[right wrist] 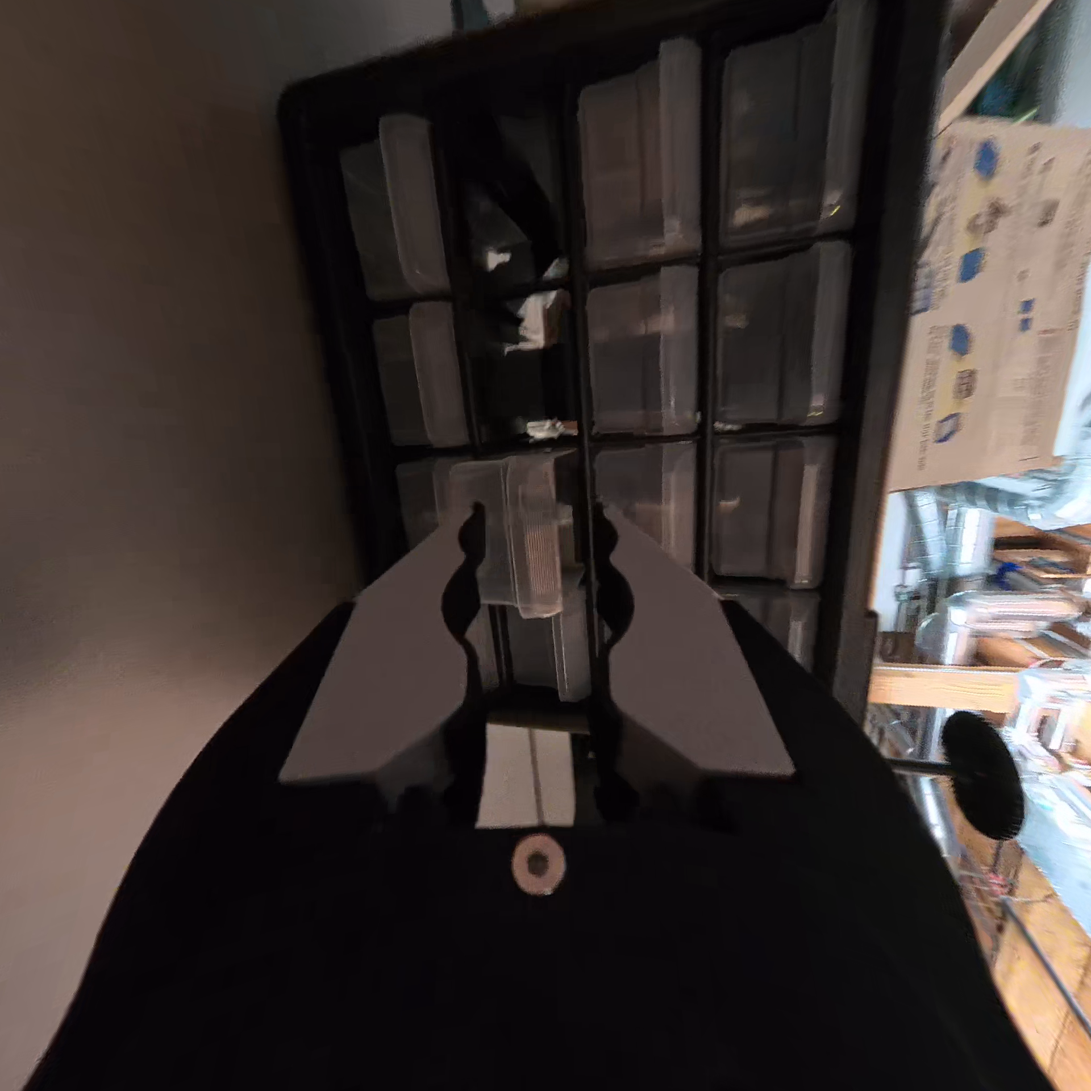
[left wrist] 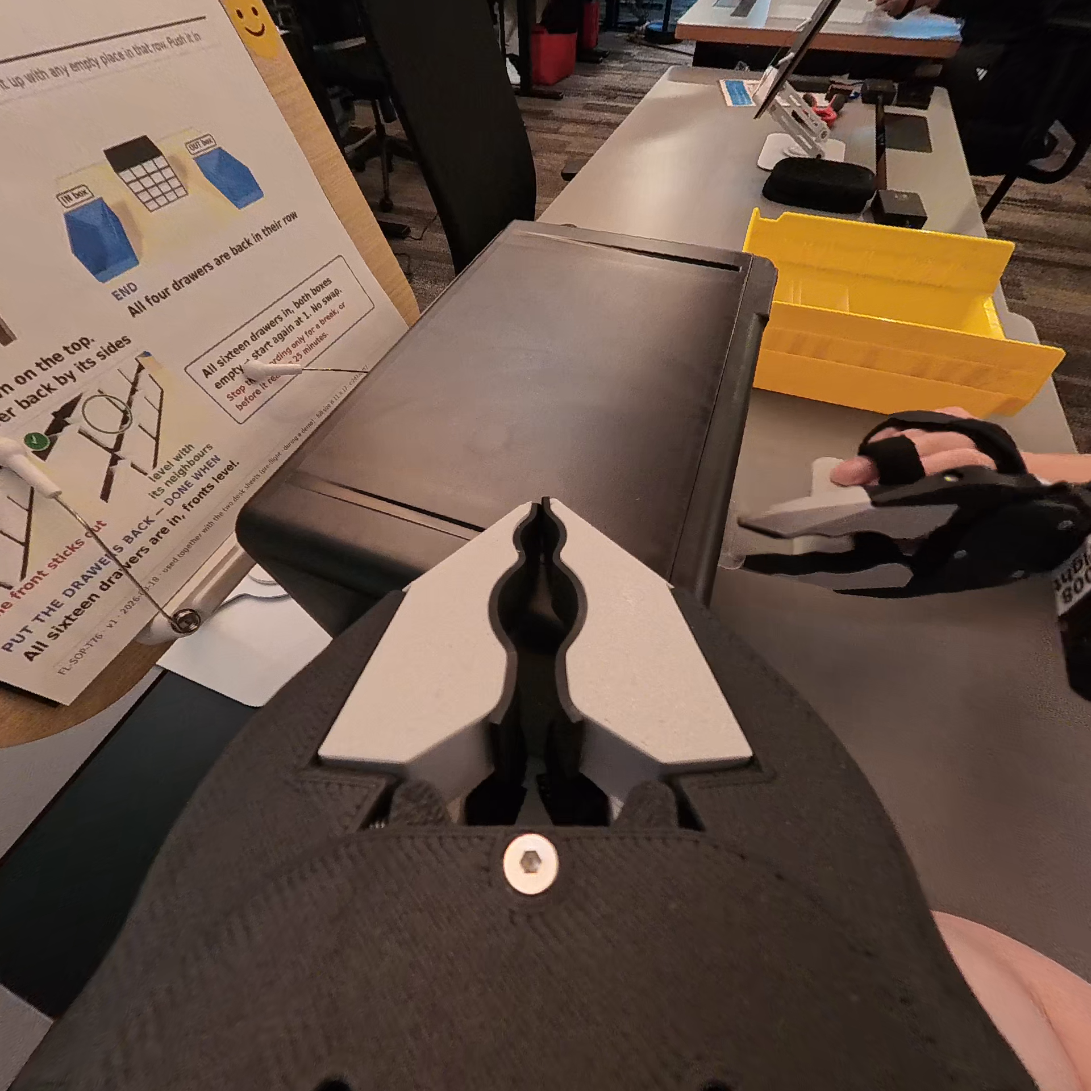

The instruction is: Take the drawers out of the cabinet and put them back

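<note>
A black cabinet (left wrist: 531,366) stands on the table; my left gripper (left wrist: 544,502) is shut and empty just above the near edge of its top. In the right wrist view, which is turned sideways, the cabinet front (right wrist: 874,413) shows a grid of clear drawers. One clear drawer (right wrist: 531,549) sticks out of its slot. My right gripper (right wrist: 540,510) holds it by its two sides. Two slots (right wrist: 513,248) beside it are empty. The right gripper also shows in the left wrist view (left wrist: 742,543), at the cabinet's front, held by a gloved hand (left wrist: 944,454).
A yellow bin (left wrist: 874,354) lies on the grey table (left wrist: 885,679) right of the cabinet. An instruction sheet on a wooden board (left wrist: 147,295) leans close on the cabinet's left. A black pouch (left wrist: 817,183) and small items lie farther back. The gap from one gripper's tips to the other's is roughly 20 cm.
</note>
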Available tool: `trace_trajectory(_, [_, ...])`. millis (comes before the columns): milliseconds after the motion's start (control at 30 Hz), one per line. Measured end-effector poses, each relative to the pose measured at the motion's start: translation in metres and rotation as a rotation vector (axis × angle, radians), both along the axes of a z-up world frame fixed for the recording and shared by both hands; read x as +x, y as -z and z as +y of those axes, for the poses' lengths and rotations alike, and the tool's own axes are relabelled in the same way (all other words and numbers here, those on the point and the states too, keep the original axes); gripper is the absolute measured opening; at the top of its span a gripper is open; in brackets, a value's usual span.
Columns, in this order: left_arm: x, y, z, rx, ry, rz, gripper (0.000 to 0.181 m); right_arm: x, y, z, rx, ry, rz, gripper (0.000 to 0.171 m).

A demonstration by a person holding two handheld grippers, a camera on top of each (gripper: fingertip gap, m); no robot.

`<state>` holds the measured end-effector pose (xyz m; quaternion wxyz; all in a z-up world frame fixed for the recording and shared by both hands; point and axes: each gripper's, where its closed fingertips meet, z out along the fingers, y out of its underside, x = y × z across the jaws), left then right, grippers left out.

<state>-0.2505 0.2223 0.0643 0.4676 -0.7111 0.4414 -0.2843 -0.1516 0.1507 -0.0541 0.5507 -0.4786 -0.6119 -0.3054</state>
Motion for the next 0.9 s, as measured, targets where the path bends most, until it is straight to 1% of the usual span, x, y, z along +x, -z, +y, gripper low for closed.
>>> trace_trajectory(100, [0.0, 0.0, 0.0, 0.001, 0.0, 0.0, 0.0, 0.01, 0.016, 0.017, -0.147, 0.067, -0.078, 0.036])
trace_trajectory(167, [0.0, 0.0, 0.0, 0.0, 0.003, -0.002, 0.0, 0.009, 0.013, 0.019, -0.161, 0.06, -0.088, 0.026])
trace_trajectory(333, [0.0, 0.0, 0.0, -0.007, 0.009, -0.011, 0.0, 0.007, 0.013, 0.003, -0.291, 0.051, -0.066, 0.018])
trace_trajectory(433, [0.0, 0.0, 0.0, -0.005, 0.008, -0.009, 0.0, 0.009, 0.013, -0.013, -0.347, 0.053, -0.08, 0.017])
trace_trajectory(600, [0.0, 0.0, 0.0, -0.005, 0.007, -0.01, 0.0, 0.008, 0.012, -0.038, -0.372, 0.046, -0.15, 0.017])
trace_trajectory(900, [0.0, 0.0, 0.0, -0.006, 0.006, -0.01, 0.0, 0.007, 0.003, -0.063, -0.454, 0.01, -0.122, 0.016])
